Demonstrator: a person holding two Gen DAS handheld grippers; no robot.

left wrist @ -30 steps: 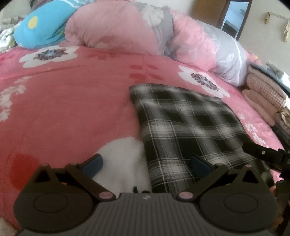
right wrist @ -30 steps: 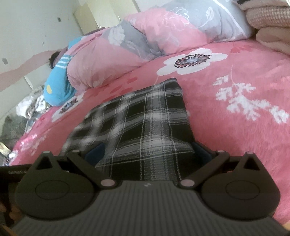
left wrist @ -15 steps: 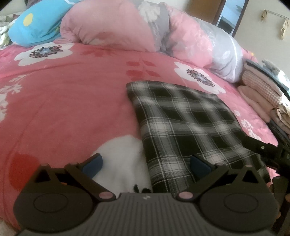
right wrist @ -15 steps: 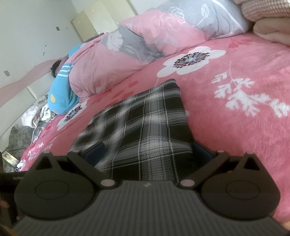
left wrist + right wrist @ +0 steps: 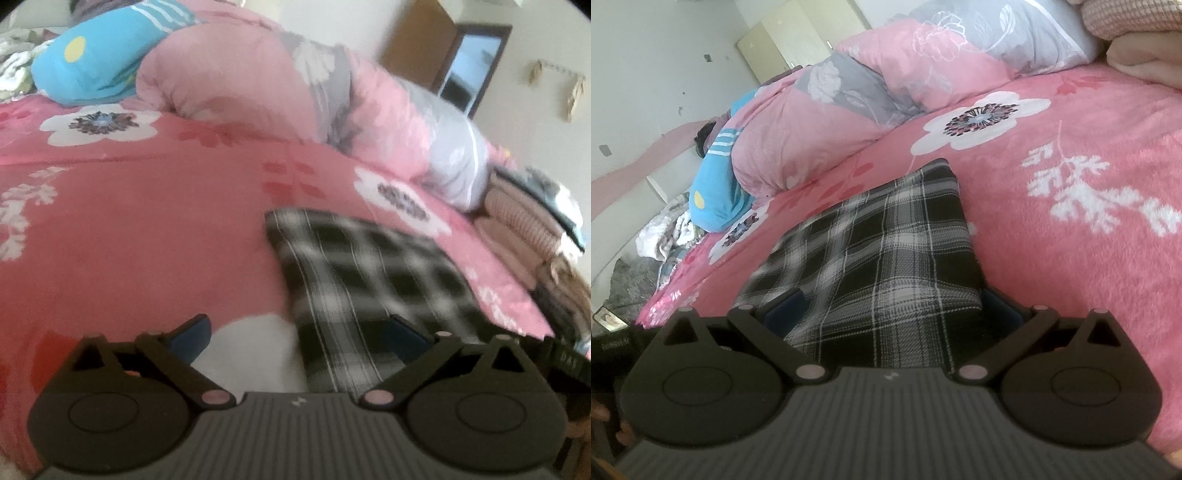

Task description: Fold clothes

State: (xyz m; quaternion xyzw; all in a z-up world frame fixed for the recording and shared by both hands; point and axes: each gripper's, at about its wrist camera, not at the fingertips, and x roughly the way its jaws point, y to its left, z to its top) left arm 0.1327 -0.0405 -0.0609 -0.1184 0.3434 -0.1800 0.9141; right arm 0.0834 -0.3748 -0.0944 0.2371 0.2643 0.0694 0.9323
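Black ribbed gripper [image 5: 299,332] (blue-padded jaws)

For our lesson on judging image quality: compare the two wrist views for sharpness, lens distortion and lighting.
Left wrist view: motion-blurred, the black-and-white plaid folded cloth smeared, the pink floral bedspread bulging from fisheye. Right wrist view: sharper, the plaid's lines crisp near the camera, its far left edge soft, the horizon tilted and curved. Both: soft, even daylight, no glare.

Left claw [image 5: 297,334] spread wide, just narrowed a little, straddling the near left corner of a folded black-and-white plaid garment [image 5: 369,280] lying flat on pink floral bed [image 5: 147,229]. Beyond the garment, rolled pink-and-grey quilt [image 5: 266,81]; right of it, stacked folded clothes [image 5: 524,221].
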